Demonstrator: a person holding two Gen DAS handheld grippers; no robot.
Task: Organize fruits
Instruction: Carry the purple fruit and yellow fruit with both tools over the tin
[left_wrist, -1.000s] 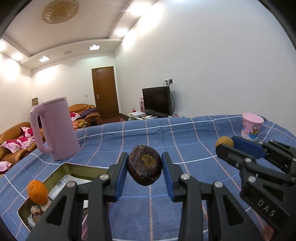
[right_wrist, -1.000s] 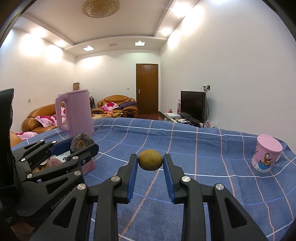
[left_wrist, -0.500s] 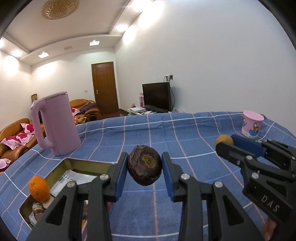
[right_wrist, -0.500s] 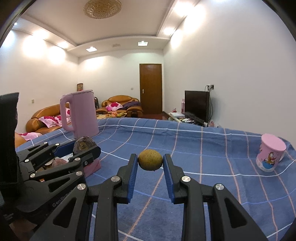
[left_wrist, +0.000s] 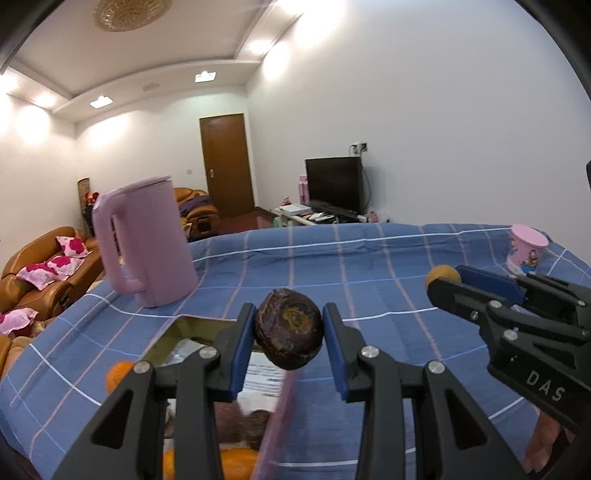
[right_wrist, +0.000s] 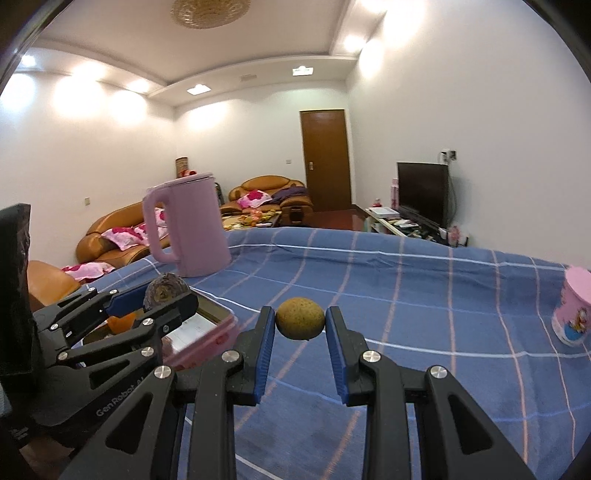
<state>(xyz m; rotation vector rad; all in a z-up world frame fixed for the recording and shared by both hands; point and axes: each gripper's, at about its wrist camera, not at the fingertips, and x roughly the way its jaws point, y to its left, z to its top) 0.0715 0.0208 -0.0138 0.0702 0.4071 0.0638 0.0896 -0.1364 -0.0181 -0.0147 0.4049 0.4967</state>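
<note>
My left gripper (left_wrist: 288, 309) is shut on a dark brown, wrinkled round fruit (left_wrist: 289, 334), held above the open tin (left_wrist: 186, 324) that lies on the blue checked cloth. Inside the tin I see an orange (left_wrist: 119, 372), another orange (left_wrist: 236, 459) and papers. My right gripper (right_wrist: 300, 311) is shut on a small yellow-brown round fruit (right_wrist: 300, 323), held over the cloth just right of the tin (right_wrist: 216, 326). Each gripper shows in the other's view: the left gripper (right_wrist: 162, 295) with the dark fruit (right_wrist: 166, 286), the right gripper (left_wrist: 448, 279) with the yellow-brown fruit (left_wrist: 441, 272).
A tall pink kettle (left_wrist: 144, 240) stands on the cloth behind the tin. A pink cartoon cup (right_wrist: 572, 314) sits at the far right of the table. Sofas, a door and a television lie beyond the table's far edge.
Both grippers have carried their fruits to the left and slightly up. The tin now lies under the left gripper, and the kettle and cup sit further right in both views.
</note>
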